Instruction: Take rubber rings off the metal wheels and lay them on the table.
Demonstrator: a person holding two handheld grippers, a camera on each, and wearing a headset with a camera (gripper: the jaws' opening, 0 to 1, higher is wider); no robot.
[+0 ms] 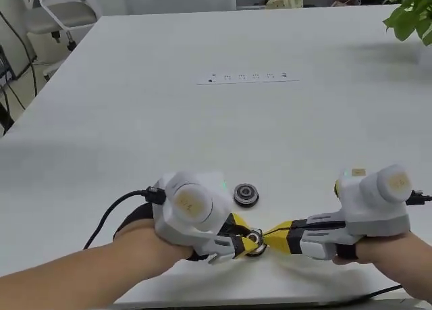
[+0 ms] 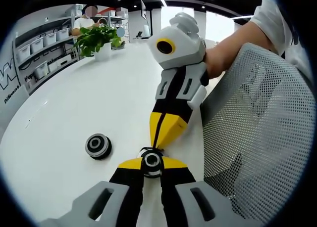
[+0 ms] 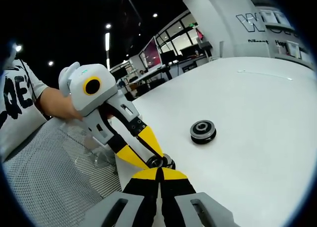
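The held wheel (image 1: pixel 254 241) was mostly covered by the jaws around it, rim unreadable. Plant (image 1: pixel 410 13) was cropped at head view's right edge. Table strip (image 1: pixel 248 78) markings were too small to read.

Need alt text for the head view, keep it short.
Hand-held white, black and yellow left gripper and right gripper meet tip to tip at a small metal wheel near the white table's front edge, the left clamped on it. A second metal wheel with a black rubber ring lies just beyond.

Left tool (image 1: pixel 245 240) and right tool (image 1: pixel 266 239) have white-grey housings, yellow-black jaws, a black cable (image 1: pixel 111 215).
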